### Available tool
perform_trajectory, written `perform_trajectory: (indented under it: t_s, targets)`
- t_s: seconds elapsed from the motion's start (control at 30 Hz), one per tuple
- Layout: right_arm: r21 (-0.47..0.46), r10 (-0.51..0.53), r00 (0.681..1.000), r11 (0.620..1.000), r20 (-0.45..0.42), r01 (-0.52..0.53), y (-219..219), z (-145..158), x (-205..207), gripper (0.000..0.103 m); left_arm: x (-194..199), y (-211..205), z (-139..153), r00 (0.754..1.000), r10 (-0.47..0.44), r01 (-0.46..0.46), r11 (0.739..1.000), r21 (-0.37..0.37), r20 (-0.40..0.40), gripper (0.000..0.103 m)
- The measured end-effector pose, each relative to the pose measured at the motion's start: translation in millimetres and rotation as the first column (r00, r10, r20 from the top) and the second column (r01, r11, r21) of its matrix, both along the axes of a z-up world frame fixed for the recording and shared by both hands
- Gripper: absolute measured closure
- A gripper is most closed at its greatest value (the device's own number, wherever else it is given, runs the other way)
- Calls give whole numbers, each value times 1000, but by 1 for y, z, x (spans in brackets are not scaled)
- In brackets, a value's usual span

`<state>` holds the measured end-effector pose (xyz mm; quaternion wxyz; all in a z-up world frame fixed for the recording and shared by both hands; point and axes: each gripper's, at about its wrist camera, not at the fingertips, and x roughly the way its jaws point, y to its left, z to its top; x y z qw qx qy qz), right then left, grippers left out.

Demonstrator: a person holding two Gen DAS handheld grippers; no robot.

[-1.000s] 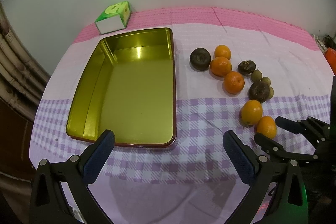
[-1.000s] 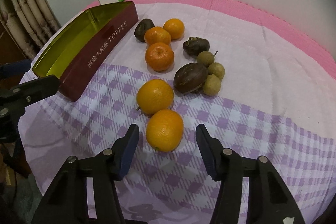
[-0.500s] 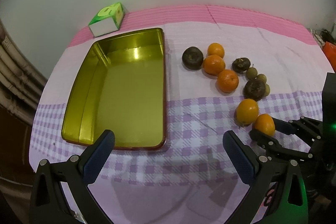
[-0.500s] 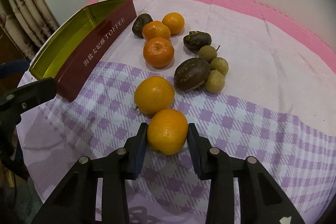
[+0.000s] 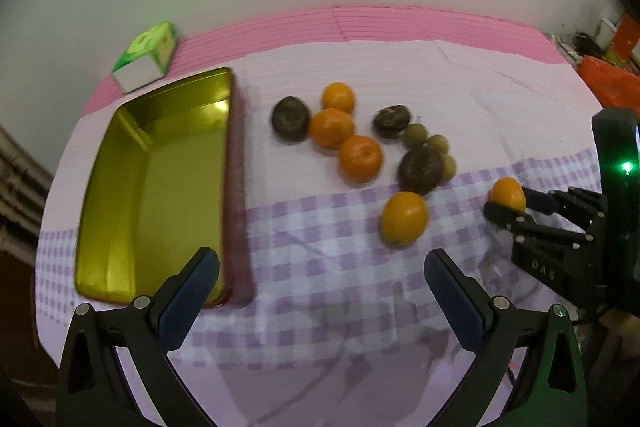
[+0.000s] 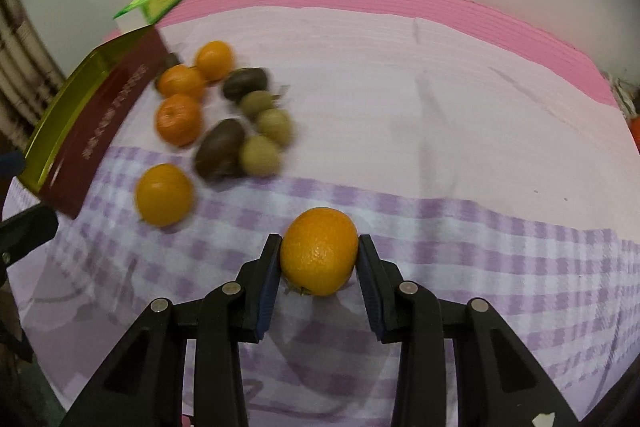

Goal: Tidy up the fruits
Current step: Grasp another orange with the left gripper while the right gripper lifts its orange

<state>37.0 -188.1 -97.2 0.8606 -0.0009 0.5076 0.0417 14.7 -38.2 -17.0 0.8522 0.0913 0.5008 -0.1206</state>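
Oranges lie in a bunch on the checked cloth of the worktop [image 6: 460, 131]. One orange [image 6: 319, 251] is pinched in the right gripper [image 6: 319, 267], on the near side. Another orange [image 6: 164, 194] sits to its left. The gold tin [image 5: 156, 183] is far left. The left gripper [image 5: 320, 291] is spread wide, holding nothing.

Both wrist views look forward, down over tablecloth [image 5: 320, 267]; share fruit cluster [image 6: 224, 119], tin [image 5: 160, 179]

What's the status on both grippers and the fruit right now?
Right gripper shut on orange. Left gripper open, empty. Gold tin empty; other fruit on cloth. Path to tin looks clear.
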Motion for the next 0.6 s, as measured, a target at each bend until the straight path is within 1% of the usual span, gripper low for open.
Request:
perform_trajectory:
  t_s: [0.13,0.2,0.3,0.37,0.6]
  targets:
    - [-6,-35,999,999,6,35,-17,0,2,69,8,-14,-4,999,-26,25,1000,-12,-21,3]
    - [-6,-46,999,999,11,46,-24,0,3,68,12,-23,-8,999,-45,45,999,-3,-30,10]
    - [8,-61,998,998,14,61,-33,-1,2,68,15,-33,-16,996,-70,70,998,0,-58,16]
    - [19,-66,998,998,16,65,-35,-1,1,68,20,-38,-21,993,-84,84,996,-7,-82,18]
    - [42,-68,998,997,19,67,-38,-2,-1,68,33,-47,-33,988,-100,98,995,-19,-122,27]
